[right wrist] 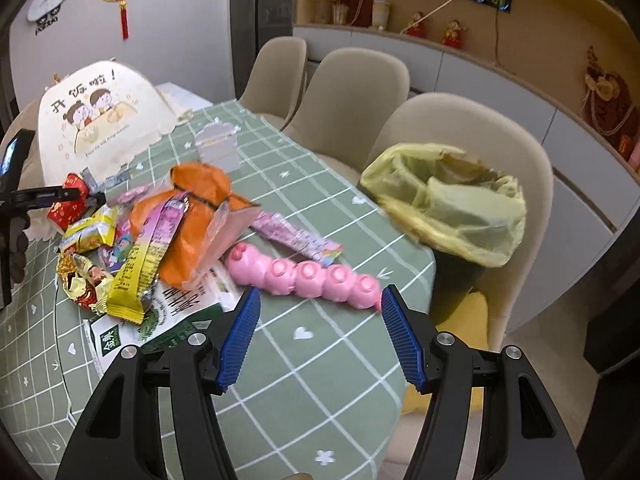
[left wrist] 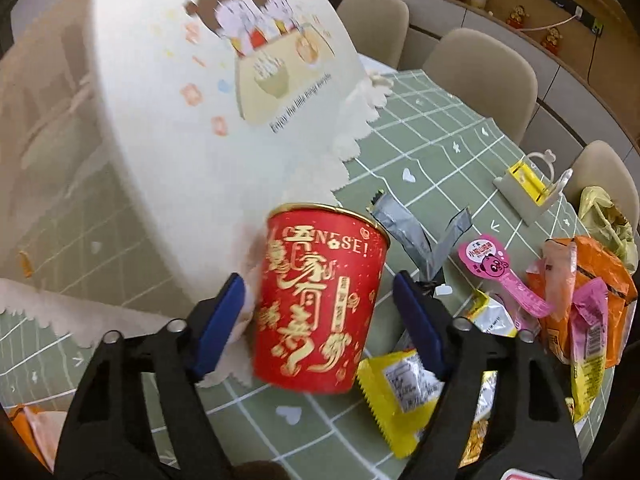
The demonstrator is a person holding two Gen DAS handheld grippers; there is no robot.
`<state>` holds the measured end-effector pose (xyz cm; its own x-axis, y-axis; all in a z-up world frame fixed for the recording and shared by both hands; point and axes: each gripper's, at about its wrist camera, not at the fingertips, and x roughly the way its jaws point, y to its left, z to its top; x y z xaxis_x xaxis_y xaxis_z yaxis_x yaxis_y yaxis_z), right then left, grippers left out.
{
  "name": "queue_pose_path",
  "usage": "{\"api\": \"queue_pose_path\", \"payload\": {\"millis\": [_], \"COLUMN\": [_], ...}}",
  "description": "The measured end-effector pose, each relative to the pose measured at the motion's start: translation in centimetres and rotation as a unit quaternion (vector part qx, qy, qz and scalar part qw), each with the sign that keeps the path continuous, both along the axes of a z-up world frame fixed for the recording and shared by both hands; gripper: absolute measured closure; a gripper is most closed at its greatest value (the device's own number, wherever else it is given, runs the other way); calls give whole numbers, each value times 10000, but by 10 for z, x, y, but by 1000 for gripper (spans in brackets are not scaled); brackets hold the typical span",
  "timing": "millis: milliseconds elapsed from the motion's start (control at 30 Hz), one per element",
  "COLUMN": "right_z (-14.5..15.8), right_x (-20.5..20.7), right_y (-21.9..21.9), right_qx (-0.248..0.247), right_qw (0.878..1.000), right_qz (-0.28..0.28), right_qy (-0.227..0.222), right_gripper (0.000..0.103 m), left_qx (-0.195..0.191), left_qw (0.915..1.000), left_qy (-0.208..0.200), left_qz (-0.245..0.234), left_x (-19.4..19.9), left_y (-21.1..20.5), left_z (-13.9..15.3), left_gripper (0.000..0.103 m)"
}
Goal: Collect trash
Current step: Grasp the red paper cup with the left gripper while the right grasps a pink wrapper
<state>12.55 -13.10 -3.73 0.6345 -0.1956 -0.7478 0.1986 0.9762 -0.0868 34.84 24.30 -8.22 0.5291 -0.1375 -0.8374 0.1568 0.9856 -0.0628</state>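
Red paper cup (left wrist: 320, 304) sits between my spread left gripper (left wrist: 320, 316) fingers, ungripped; close squarely mid-wall, gently. My right gripper (right wrist: 316, 336) hangs open, empty.

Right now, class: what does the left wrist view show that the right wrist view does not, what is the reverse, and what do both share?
Only the left wrist view shows the silver wrapper and the pink panda tag on the table.

Only the right wrist view shows the pink piglet tray, the yellow trash bag on a chair, and the open, empty right claw.

Both show the red cup between the open left claw pads, the cartoon cover, orange bag and green tablecloth.
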Motion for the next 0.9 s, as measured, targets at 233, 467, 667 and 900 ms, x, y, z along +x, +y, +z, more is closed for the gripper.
{"api": "queue_pose_path", "payload": {"millis": [233, 467, 667, 900], "right_z": [3, 8, 14, -17], "right_x": [17, 43, 63, 102], "right_y": [22, 23, 41, 88], "right_qx": [-113, 555, 705, 615], "right_qw": [9983, 9941, 9876, 9744], "right_qz": [548, 919, 1400, 2124], "right_qy": [179, 176, 43, 398], "right_gripper": [43, 43, 45, 47], "left_qx": [-868, -1303, -1183, -1261], "left_qw": [9960, 9908, 9910, 9863], "left_qy": [98, -316, -531, -79], "left_qz": [203, 180, 319, 1059], "left_x": [-19, -75, -126, -197], "left_y": [8, 7, 2, -27], "left_z": [13, 49, 73, 57], "left_gripper": [47, 49, 49, 49]}}
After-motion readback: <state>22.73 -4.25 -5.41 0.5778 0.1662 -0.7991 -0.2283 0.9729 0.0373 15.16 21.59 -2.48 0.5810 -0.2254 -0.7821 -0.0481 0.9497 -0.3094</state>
